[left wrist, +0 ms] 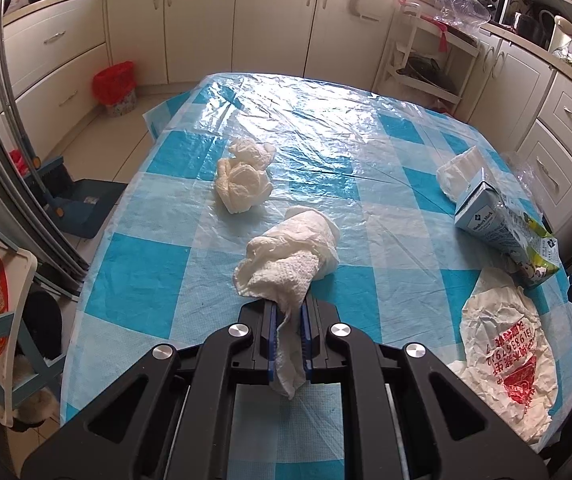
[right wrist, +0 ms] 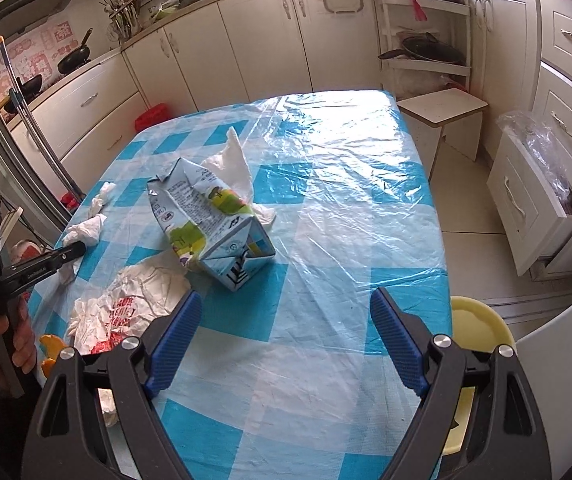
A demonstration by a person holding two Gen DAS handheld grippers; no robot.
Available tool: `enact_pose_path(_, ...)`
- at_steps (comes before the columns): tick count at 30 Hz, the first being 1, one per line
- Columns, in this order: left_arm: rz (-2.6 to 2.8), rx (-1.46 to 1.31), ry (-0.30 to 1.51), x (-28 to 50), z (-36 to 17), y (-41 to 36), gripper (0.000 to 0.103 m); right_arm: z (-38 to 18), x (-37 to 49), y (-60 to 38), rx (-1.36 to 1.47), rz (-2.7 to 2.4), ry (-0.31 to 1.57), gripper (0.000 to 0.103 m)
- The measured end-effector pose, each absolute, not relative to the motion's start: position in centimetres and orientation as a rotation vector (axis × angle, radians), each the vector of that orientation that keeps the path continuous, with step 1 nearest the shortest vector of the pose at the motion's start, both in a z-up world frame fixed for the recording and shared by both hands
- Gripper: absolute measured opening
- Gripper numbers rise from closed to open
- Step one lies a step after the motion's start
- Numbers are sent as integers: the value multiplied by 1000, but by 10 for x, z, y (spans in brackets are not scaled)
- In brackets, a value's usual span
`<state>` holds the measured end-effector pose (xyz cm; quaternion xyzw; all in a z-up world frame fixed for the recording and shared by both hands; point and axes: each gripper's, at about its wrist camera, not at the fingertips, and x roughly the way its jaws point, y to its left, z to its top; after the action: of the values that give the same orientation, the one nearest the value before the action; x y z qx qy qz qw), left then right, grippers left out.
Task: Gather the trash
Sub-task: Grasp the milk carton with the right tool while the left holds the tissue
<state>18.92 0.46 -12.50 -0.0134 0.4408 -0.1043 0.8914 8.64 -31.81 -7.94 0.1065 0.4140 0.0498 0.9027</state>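
Note:
My left gripper (left wrist: 289,312) is shut on a crumpled white paper towel (left wrist: 286,256), whose tail hangs down between the blue pads. A second wad of paper towel (left wrist: 244,182) lies farther out on the checked table (left wrist: 166,280). At the right lie a flattened milk carton (left wrist: 498,226), a tissue (left wrist: 460,172) behind it and a crumpled white bag with red print (left wrist: 502,344). My right gripper (right wrist: 282,334) stands open above the table with nothing between its pads. Beyond it lie the milk carton (right wrist: 210,224) and the printed bag (right wrist: 126,308).
A red-lined bin (left wrist: 115,88) stands on the floor beyond the table's far left corner. A yellow basin (right wrist: 478,324) sits low beside the table's right edge. A small white stool (right wrist: 444,116) and an open drawer (right wrist: 526,200) are to the right. A hand (right wrist: 10,340) holds the left tool.

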Motion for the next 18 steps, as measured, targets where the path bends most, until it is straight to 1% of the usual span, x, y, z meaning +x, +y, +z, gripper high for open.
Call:
enact_pose_path(4, -217, -28, 915, 189, -125, 4, 9, -69, 88, -329, 316, 132, 804, 83)
enact_pose_path(7, -218, -21, 914, 190, -125, 3, 9, -57, 103, -330, 318, 123, 773, 83)
enact_pose_path(14, -221, -28, 914, 190, -125, 3, 9, -46, 160, -316, 294, 153, 811, 83)
enact_pose_path(18, -220, -29, 914, 190, -125, 3, 9, -51, 163, -310, 288, 204, 839, 83)
